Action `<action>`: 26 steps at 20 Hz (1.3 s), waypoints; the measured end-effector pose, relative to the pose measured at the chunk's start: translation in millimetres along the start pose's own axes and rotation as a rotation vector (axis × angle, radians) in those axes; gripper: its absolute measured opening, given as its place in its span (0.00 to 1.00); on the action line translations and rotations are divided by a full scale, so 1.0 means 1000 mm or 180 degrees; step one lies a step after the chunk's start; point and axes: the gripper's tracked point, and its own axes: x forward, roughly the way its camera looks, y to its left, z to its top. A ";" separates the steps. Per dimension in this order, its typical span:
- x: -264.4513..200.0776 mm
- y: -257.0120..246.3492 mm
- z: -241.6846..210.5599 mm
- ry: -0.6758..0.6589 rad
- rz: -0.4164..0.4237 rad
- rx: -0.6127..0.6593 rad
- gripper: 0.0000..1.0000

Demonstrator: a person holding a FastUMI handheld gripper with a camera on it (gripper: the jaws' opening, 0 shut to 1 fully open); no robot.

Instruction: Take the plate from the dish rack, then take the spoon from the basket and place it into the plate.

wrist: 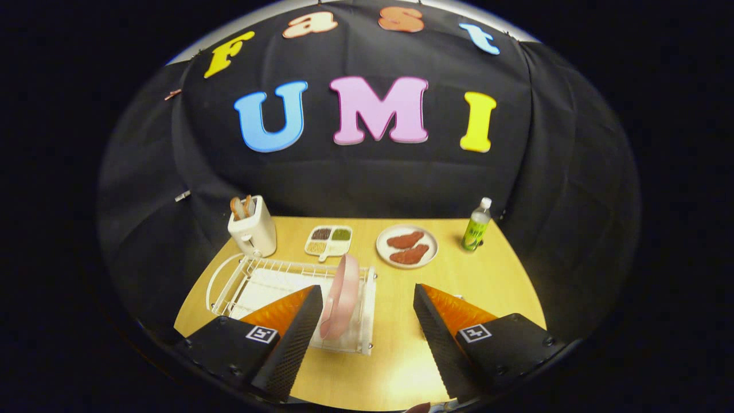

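A pink plate (340,298) stands on edge in the white wire dish rack (252,281) on the wooden table. It sits at the rack's right end, just ahead of my left finger (292,332) and slightly inside the gap. My gripper (367,344) hovers above the table with its jaws wide apart and nothing between them. A white basket (253,232) with utensil handles sticking up stands behind the rack's left end; I cannot pick out the spoon among them.
Behind the rack lies a divided tray (328,240) of grains. A white plate with red meat slices (408,246) sits to its right, and a green bottle (476,226) stands at the far right. Bare wood (395,298) lies right of the rack.
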 end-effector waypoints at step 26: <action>0.126 0.005 -0.032 0.1236 -0.0952 -0.0645 0.29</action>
